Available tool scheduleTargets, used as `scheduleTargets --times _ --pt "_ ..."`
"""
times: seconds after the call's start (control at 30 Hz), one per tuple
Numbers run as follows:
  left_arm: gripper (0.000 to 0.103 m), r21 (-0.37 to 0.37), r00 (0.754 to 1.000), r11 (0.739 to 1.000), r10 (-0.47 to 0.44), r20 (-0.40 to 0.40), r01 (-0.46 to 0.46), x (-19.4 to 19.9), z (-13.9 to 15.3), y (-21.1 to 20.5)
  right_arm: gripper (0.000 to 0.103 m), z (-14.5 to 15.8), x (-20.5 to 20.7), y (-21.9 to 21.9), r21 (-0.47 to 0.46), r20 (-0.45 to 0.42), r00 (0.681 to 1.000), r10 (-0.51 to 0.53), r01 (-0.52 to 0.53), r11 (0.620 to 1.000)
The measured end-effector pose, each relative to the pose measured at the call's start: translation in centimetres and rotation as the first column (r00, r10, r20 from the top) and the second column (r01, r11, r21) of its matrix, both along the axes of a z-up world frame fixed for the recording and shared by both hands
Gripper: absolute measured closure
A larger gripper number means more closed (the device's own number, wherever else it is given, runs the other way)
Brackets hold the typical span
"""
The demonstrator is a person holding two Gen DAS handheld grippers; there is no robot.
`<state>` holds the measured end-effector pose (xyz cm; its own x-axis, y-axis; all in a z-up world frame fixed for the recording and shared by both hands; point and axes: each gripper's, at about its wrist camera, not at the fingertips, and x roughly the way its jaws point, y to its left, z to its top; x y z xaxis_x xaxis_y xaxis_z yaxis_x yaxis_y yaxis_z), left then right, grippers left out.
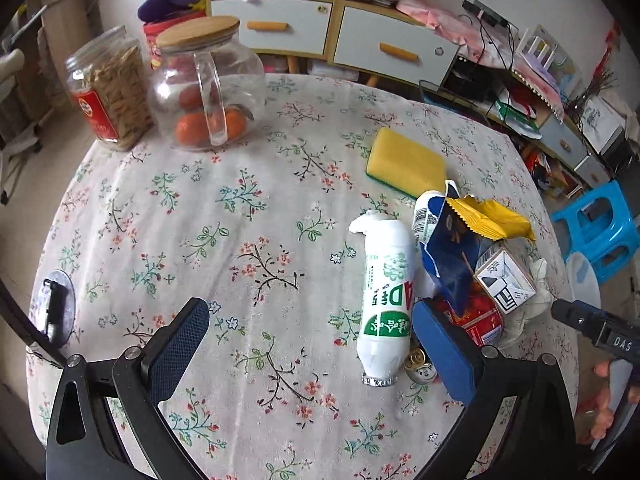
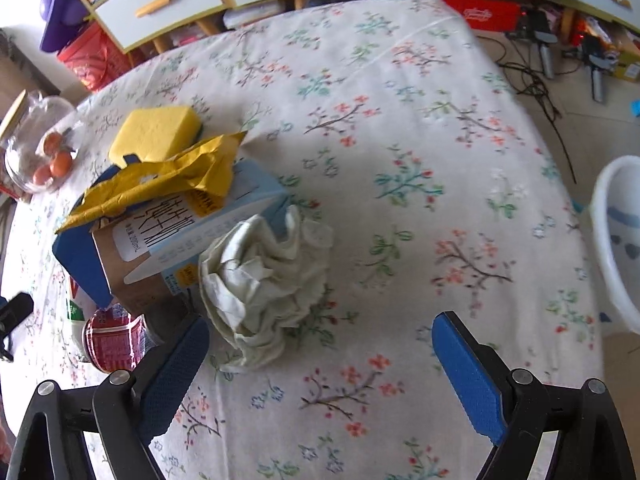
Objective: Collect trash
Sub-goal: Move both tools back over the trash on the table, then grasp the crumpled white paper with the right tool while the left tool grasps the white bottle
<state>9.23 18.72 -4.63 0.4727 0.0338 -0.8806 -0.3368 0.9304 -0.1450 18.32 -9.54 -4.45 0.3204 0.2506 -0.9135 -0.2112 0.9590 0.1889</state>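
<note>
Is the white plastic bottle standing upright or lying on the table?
Lying down. The white plastic bottle rests lengthwise on the tablecloth, its label facing up.

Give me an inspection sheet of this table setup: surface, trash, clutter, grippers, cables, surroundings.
Surface: round table with floral tablecloth, wrinkled.
Job's things: white bottle lying on its side; beside it a pile of yellow wrapper, milk carton, red can, crumpled tissue.
Clutter: yellow sponge, glass jar of oranges, snack jar.
Grippers: left gripper open near the bottle; right gripper open, by the tissue.
Cables: black cables on the floor.
Surroundings: drawer cabinet, blue stool, white bin.
</note>
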Motion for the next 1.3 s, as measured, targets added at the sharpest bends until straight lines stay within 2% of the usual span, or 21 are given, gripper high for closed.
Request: scheduleTargets --times 0.2,0.27,0.47,0.6,0.7,0.87,1.03,1.1,1.3 --pt "0.014 -0.143 0.999 0.989 -0.05 -0.011 0.048 1.0 -1.8 0.3 0.012 -1.4 0.4 2.1 -0.015 -0.023 0.999 0.036 -0.037 0.999" --pt "0.022 -0.169 0.997 0.983 -0.07 -0.014 0.067 1.4 -2.4 0.0 0.014 -1.7 0.5 2.6 -0.022 -0.029 0.999 0.044 -0.045 0.999" --pt "0.036 -0.209 0.994 0.973 -0.111 -0.025 0.103 2.8 -3.6 -1.2 0.018 -2.3 1.0 3.7 -0.031 -0.031 0.998 0.055 -0.056 0.998" --pt "0.042 -0.213 0.991 0.97 -0.127 -0.039 0.116 3.7 -4.2 -1.9 0.022 -2.7 1.2 4.3 -0.039 -0.032 0.997 0.063 -0.065 0.997" --pt "0.046 -0.219 0.991 0.969 -0.127 -0.051 0.113 4.3 -4.9 -2.0 0.027 -3.1 1.3 4.6 -0.049 -0.04 0.997 0.069 -0.071 0.996" --pt "0.061 -0.241 0.989 0.964 -0.13 -0.068 0.11 4.7 -5.6 -2.4 0.037 -3.8 1.6 4.7 -0.051 -0.054 0.996 0.067 -0.07 0.996" --pt "0.062 -0.23 0.988 0.966 -0.136 -0.067 0.117 4.6 -5.4 -2.7 0.057 -3.6 1.6 4.6 -0.02 -0.055 0.996 0.063 -0.065 0.998" --pt "0.062 -0.229 0.99 0.967 -0.131 -0.06 0.114 4.0 -5.0 -2.4 0.061 -3.3 1.4 4.5 -0.02 -0.05 0.997 0.067 -0.068 0.997" --pt "0.062 -0.239 0.995 0.967 -0.094 -0.023 0.086 3.2 -3.5 -1.3 0.063 -2.1 0.8 3.4 0.019 -0.038 0.997 0.061 -0.061 0.998"
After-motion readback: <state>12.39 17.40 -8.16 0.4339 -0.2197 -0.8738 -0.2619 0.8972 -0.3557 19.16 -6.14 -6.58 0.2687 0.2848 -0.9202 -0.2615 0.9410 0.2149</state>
